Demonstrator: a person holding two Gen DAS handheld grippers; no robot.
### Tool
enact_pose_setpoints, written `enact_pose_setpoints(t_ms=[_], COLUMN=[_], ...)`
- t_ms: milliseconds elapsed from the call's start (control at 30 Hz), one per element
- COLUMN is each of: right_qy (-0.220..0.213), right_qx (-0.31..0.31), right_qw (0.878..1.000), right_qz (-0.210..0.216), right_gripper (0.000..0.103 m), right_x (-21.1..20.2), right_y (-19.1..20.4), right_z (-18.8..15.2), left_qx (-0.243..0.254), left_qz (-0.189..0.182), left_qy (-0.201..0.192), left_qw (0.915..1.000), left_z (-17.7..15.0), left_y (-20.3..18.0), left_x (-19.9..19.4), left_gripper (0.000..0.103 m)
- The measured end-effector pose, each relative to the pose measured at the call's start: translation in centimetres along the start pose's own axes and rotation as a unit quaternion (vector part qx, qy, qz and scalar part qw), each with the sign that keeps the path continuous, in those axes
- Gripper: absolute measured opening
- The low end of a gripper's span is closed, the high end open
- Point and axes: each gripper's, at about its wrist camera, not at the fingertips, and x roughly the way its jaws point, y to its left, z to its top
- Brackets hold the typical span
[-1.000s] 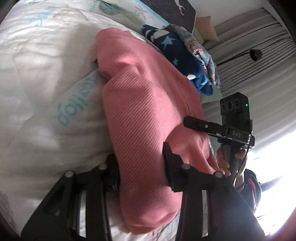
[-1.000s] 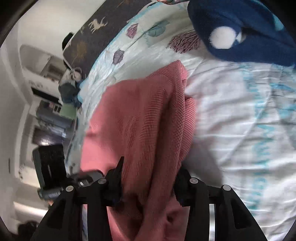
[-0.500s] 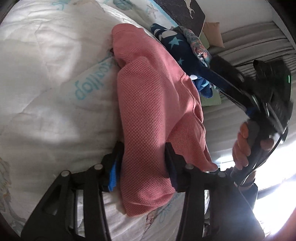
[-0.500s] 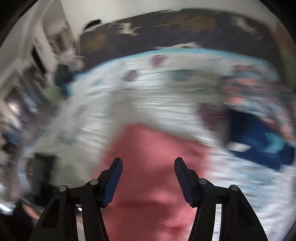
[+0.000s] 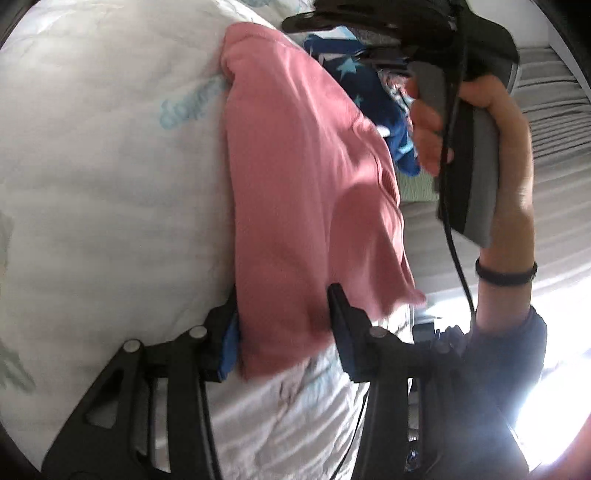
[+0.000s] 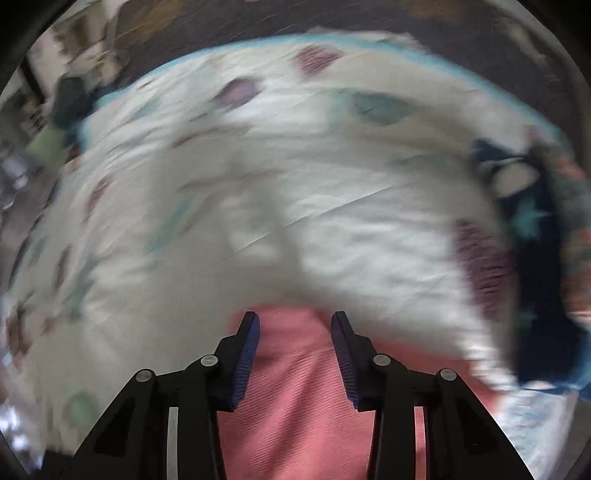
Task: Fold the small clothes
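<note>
A pink knit garment (image 5: 303,177) lies folded lengthwise on the white quilt (image 5: 110,177). My left gripper (image 5: 284,314) is shut on the garment's near end, with the cloth bunched between its fingers. My right gripper (image 6: 293,332) is open and empty above the garment's other end (image 6: 295,406), which shows below its fingers. In the left wrist view the right gripper (image 5: 376,22) is held up in a hand, above and clear of the garment. The right wrist view is blurred.
A dark blue star-print garment (image 5: 373,96) and a floral one lie in a pile beside the pink garment; the pile shows at the right of the right wrist view (image 6: 535,236). A dark headboard (image 6: 332,22) lies beyond the quilt. Grey curtains (image 5: 554,122) hang at right.
My right gripper has let go of the pink garment, opened and lifted away, swinging over the quilt. My left gripper has kept its hold; the garment now lies flatter.
</note>
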Motion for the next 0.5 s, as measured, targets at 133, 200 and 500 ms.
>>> enact_pose_setpoints(t_ms=[133, 200, 500], right_qy=[0.015, 0.044, -0.021], right_qx=[-0.074, -0.120, -0.064], right_qw=[0.996, 0.992, 0.998], right_qz=[0.040, 0.009, 0.010], right_gripper=[0.042, 0.042, 0.045], right_x=[-1.3, 0.9, -4.4], right_y=[2.6, 5.1, 2.8], right_z=[-2.2, -3.3, -5.1], left_qx=[0.019, 0.018, 0.052], left_qz=[0.014, 0.023, 0.076], left_qy=[0.002, 0.001, 0.013], left_qw=[0.9997, 0.9996, 0.9956], left_z=[-0.3, -0.3, -1.7], left_y=[-0.5, -0.6, -2.7], left_x=[0.2, 0.2, 0.0], left_gripper=[0.047, 0.047, 0.047])
